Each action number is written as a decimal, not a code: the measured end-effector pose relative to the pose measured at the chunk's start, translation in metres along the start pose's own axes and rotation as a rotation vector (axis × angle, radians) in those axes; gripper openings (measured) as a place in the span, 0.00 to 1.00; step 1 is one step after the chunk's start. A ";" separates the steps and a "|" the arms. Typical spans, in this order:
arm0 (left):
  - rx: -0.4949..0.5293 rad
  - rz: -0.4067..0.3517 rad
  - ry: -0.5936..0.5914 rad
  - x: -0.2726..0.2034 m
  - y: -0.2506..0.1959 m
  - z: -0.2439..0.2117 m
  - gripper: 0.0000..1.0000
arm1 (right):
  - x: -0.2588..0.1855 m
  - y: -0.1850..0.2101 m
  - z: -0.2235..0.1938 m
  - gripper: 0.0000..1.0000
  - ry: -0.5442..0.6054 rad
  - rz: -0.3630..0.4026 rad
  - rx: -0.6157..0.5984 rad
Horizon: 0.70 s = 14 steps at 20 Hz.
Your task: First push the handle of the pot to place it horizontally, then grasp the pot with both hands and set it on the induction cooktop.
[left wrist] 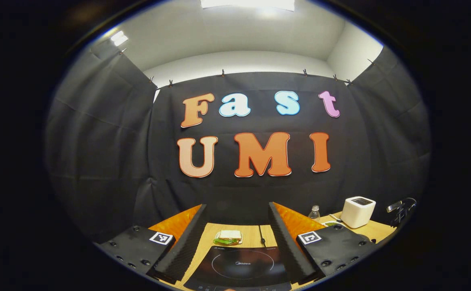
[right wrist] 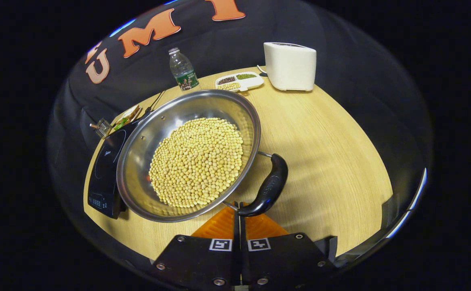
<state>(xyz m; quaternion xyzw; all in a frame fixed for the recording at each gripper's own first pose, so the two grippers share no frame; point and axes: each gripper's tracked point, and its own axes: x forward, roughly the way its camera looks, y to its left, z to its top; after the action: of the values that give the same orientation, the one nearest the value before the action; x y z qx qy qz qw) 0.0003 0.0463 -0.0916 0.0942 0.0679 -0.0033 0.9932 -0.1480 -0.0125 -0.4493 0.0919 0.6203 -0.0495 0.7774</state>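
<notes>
Seemingly early in the task, the steel pot [right wrist: 187, 155] sits on the bench [right wrist: 324, 161] just beside the induction cooktop [right wrist: 104, 169], its rim overlapping the cooktop's edge in the right gripper view, so lifting it over is not yet done. The right claw [right wrist: 240, 220] is pressed together with its tips at the near end of the pot's side handle [right wrist: 270, 186], apparently pushing; the left claw [left wrist: 235, 242] is spread wide above the cooktop, holding nothing. Soybeans [right wrist: 197, 161] fill the pot's bottom, and a divided tray [right wrist: 239, 81] holds separate grains.
</notes>
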 end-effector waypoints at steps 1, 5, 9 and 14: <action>0.003 0.004 0.001 0.001 0.002 -0.001 0.97 | 0.001 -0.003 0.002 0.00 0.000 -0.001 0.010; 0.004 0.016 0.008 0.005 0.007 -0.006 0.96 | 0.010 -0.014 0.017 0.02 -0.005 -0.037 0.025; 0.026 0.027 0.004 0.008 0.012 -0.003 0.97 | 0.016 -0.022 0.028 0.02 -0.007 -0.073 0.008; 0.026 0.036 -0.002 0.006 0.018 -0.001 0.96 | 0.025 -0.033 0.044 0.04 -0.002 -0.105 0.000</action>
<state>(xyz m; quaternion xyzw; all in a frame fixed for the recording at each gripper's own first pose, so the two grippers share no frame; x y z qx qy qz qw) 0.0064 0.0639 -0.0902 0.1086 0.0650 0.0136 0.9919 -0.1069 -0.0529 -0.4669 0.0594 0.6236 -0.0902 0.7742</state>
